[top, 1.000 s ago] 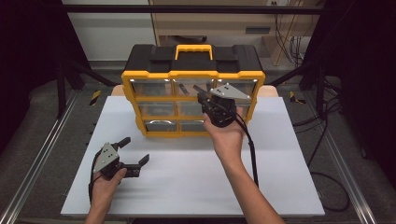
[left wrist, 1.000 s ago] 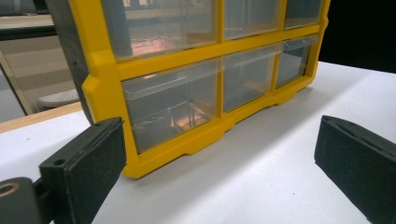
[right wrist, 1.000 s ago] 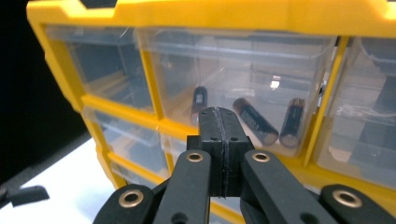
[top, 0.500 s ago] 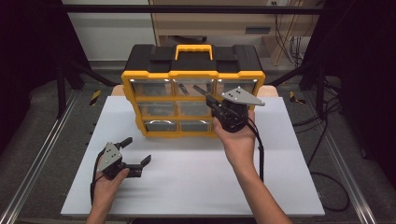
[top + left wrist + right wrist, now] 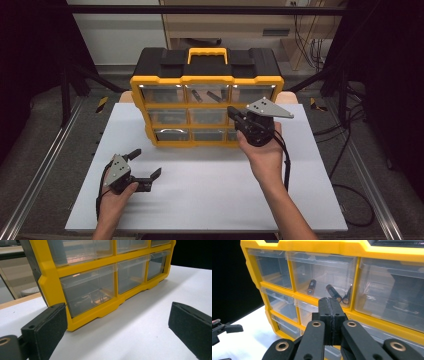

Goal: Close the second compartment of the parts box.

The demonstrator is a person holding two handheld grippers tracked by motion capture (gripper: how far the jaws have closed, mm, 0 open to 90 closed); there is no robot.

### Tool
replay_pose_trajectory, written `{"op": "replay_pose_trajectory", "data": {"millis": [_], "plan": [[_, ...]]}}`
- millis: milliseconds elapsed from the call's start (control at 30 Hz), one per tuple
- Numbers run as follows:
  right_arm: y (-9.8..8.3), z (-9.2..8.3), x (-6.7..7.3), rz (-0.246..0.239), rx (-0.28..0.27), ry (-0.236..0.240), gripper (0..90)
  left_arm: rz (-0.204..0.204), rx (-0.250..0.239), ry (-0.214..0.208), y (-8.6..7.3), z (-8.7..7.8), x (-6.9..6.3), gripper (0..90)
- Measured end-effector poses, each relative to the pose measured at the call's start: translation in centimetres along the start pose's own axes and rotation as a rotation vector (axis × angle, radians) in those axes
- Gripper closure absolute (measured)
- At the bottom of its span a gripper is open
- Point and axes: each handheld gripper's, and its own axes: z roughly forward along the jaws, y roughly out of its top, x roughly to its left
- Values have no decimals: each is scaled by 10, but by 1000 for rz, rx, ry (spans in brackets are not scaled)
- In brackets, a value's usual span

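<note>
Your yellow-and-black plastic drawer cabinet stands at the upper middle of the high view, on the far part of the white surface, with a yellow carry handle on its black top. It has three rows of clear plastic drawers.

In the right gripper view, the top middle drawer holds three dark cylindrical batteries, lying loose; any writing on them is too small to read. The top right drawer shows dark shapes you cannot make out. In the left gripper view, the bottom left drawer has some small things inside, blurred by the plastic.

Your right claw sits just in front of the cabinet's right column, jaws pressed together on nothing, with the middle-row drawers right behind its tip. Your left claw rests low at the lower left of the high view, jaws spread wide, well apart from the cabinet, bare surface between them.
</note>
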Motion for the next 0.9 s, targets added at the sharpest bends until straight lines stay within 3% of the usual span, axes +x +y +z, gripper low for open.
{"op": "replay_pose_trajectory", "data": {"millis": [567,733,900], "plan": [[-1,-11,-9,9,-13,-11,891,3,2,-3,0,0,0,18],[-2,-14,-12,14,-14,-20,780,4,2,-4,0,1,0,19],[-4,-15,-15,21,-17,-24,606,5,4,-6,0,1,-1,18]]}}
